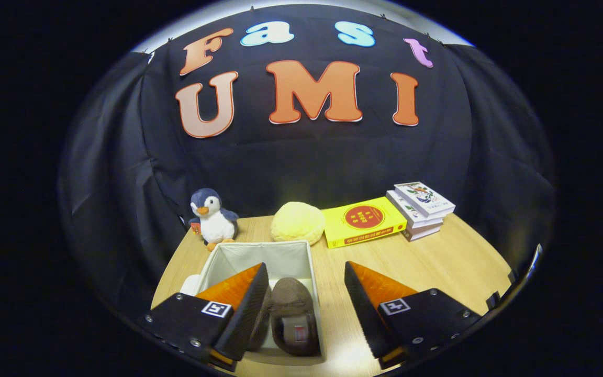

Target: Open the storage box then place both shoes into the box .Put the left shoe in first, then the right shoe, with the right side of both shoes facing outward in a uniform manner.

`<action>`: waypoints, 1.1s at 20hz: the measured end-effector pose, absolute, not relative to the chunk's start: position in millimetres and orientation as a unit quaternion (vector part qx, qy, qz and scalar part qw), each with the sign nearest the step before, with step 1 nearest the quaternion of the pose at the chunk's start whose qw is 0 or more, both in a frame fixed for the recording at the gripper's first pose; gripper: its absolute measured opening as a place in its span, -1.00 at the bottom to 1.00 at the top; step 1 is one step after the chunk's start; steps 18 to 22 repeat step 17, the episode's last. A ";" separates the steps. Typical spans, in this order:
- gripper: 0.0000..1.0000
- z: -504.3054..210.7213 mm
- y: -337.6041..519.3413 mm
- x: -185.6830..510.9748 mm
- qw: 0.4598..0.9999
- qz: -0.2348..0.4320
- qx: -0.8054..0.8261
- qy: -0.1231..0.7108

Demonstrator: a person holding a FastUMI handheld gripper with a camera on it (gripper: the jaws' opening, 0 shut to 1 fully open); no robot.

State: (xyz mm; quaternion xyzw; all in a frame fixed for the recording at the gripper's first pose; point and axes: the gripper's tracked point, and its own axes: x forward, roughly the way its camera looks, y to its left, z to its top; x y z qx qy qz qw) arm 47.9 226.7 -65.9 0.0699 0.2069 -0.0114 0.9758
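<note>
Black cloth backs a pale wooden desk [427,262]; items listed as they lie from my tongs [306,306].

1. Tongs: fingers wide apart, gripping nothing. The left finger [246,309] hangs over the box's interior; the right finger [367,309] hangs over bare desk, outside the box's right wall.
2. Box [259,256]: white fabric, lid off, mouth upward, lower centre of the frame, directly below and just ahead of the tongs.
3. Shoe [292,314]: brown, fuzzy, lying in the box against its right wall, between my fingers but nearer the left one. Long axis runs away from me, toe toward the box's far wall, opening toward me.
4. Second brown form [260,322] just left of that shoe, mostly behind my left finger; likely the other shoe, though I cannot tell for sure.
5. Beyond the box, upper centre: penguin toy [211,217] at left, yellow cushion [297,222], yellow book [364,222], stack of books [422,207] at right.

Judgement: placing looks near done. Any correction turns on the shoe's lengthwise lie: my fingers straddle its width, so a straight drop would take it across the sides.
</note>
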 end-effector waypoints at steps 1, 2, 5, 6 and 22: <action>0.85 -57.0 221.1 46.9 0.978 -0.012 0.066 0.198; 0.96 -47.5 216.4 44.6 0.980 -0.012 0.062 0.190; 0.95 -19.4 205.3 35.3 0.985 -0.003 0.055 0.162; 0.95 -10.4 202.0 31.7 0.987 -0.001 0.052 0.150; 0.95 28.7 159.8 -4.5 0.995 0.000 0.059 0.085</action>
